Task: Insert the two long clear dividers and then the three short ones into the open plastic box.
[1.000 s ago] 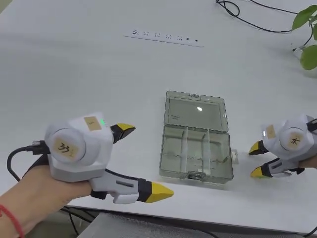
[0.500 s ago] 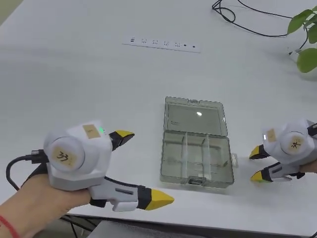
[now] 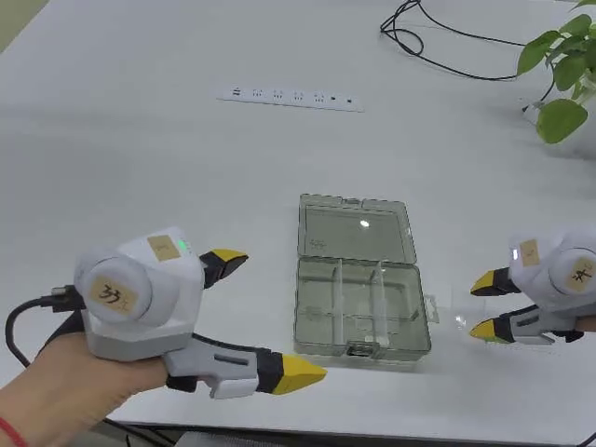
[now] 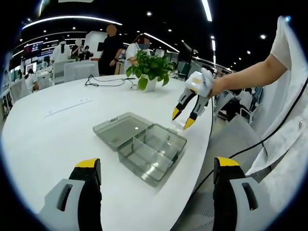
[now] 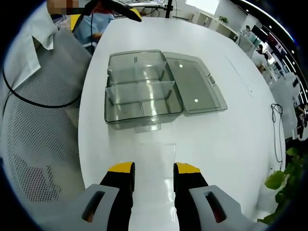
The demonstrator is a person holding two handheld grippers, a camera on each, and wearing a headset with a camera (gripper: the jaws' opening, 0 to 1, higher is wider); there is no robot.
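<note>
The open grey-clear plastic box (image 3: 358,312) sits near the table's front edge, its lid (image 3: 356,230) lying flat behind it. Two clear dividers (image 3: 341,296) stand inside, running front to back. Loose clear divider pieces (image 3: 436,307) lie on the table just right of the box; one clear piece (image 5: 155,150) lies flat straight ahead of my right gripper (image 5: 154,168). My right gripper (image 3: 484,305) is open, empty, right of the box. My left gripper (image 3: 264,314) is wide open and empty at the box's left front corner, looking at the box (image 4: 149,151) past its jaws.
A white power strip (image 3: 291,97) lies at the back of the table, black cables (image 3: 438,42) at the back right. A potted plant (image 3: 559,84) stands at the right edge. The table's front edge (image 3: 372,424) runs close below the box.
The head camera has shifted, so the whole scene sits a little lower and to the left. Both grippers hold nearly the same places beside the box, still open.
</note>
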